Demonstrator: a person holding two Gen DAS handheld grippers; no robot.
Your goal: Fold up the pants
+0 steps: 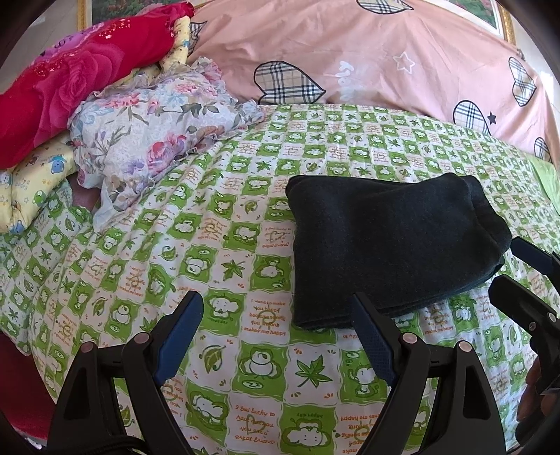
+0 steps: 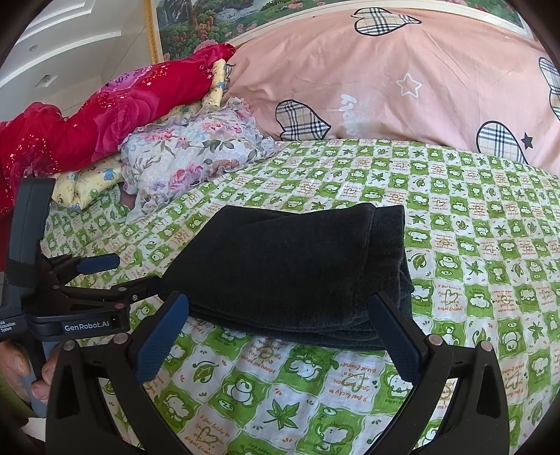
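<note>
1. The pants [image 1: 392, 245] are dark and lie folded in a thick bundle on the bed [image 1: 245, 280], on the green and white checked sheet, nearer to the front edge of the bed than to the far edge.
2. The left gripper [image 1: 276, 336] has its fingers [image 1: 178, 339] spread wide and they hold nothing. It is above the sheet, just beside the left front corner of the bundle.
3. The right gripper [image 2: 280, 329] also has its fingers [image 2: 161, 339] wide apart, with nothing between them. The front edge of the bundle is just beyond the tips.
4. Only the right wrist view shows the body of the left gripper [image 2: 98, 283], with the printed label and the person's left hand [image 2: 24, 371] below it.
5. Only the left wrist view shows part of the right gripper [image 1: 525, 280] at the right side of the pants.
6. At the far edge lie a pink quilt [image 2: 402, 70], a red blanket [image 1: 70, 87] and a flowered pillow [image 1: 157, 129].
7. The right wrist view shows more of the framed painting [image 2: 227, 21] on the wall.
</note>
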